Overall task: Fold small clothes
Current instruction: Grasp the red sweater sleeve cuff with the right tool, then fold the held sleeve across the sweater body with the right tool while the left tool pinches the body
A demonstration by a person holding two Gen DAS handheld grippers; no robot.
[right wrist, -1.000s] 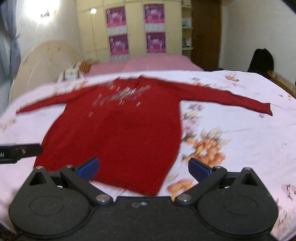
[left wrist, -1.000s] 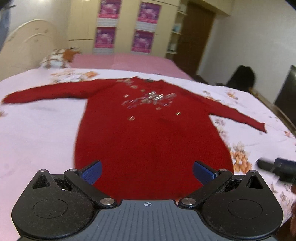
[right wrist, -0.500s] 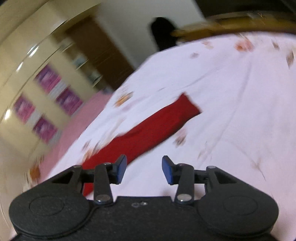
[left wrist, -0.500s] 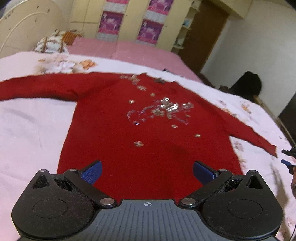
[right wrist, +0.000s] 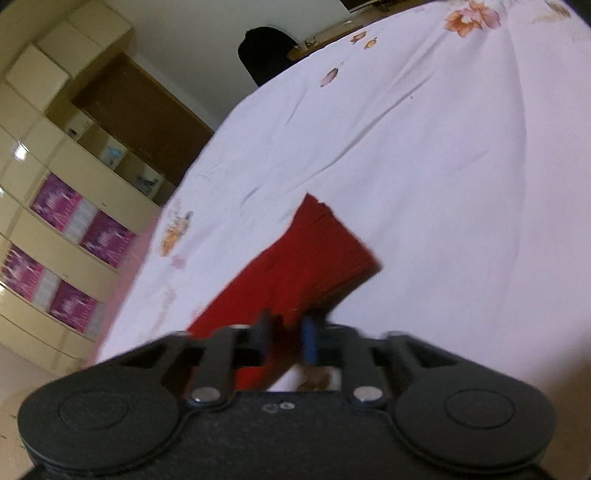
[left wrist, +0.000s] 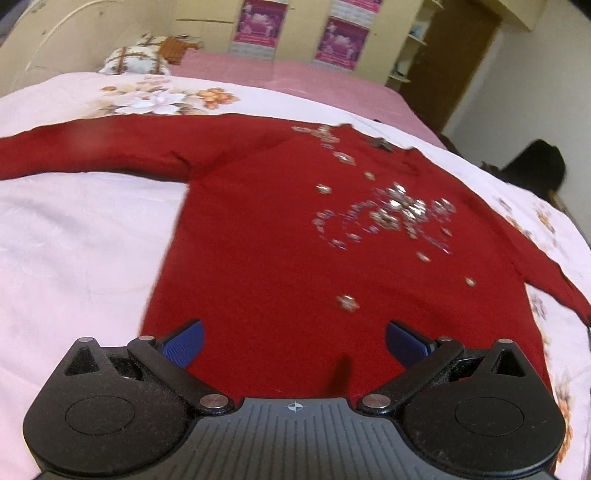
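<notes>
1. A red sweater lies flat, front up, on the bed, its sequins across the chest.
2. In the left wrist view one sleeve stretches out to the left picture edge. The other sleeve runs down toward the right edge.
3. The sweater's left side edge falls from the armpit toward the left claw. Bare pink sheet lies open beside it.
4. Beyond the collar the sheet gives way to a pink cover, with a pillow at the headboard.
5. The left claw hangs over the lower body of the sweater. Its jaws stand wide apart, with nothing between them.
6. In the right wrist view the sleeve cuff lies on the sheet. Wide bare sheet spreads beyond it and to its right, as far as the bed's far edge.
7. A wardrobe and a dark door stand past the bed on the left of that view.
8. The right claw has its jaws drawn close, with red sleeve cloth between the pads just behind the cuff. The frame is blurred, so I cannot tell whether the pads press the cloth firmly.
</notes>
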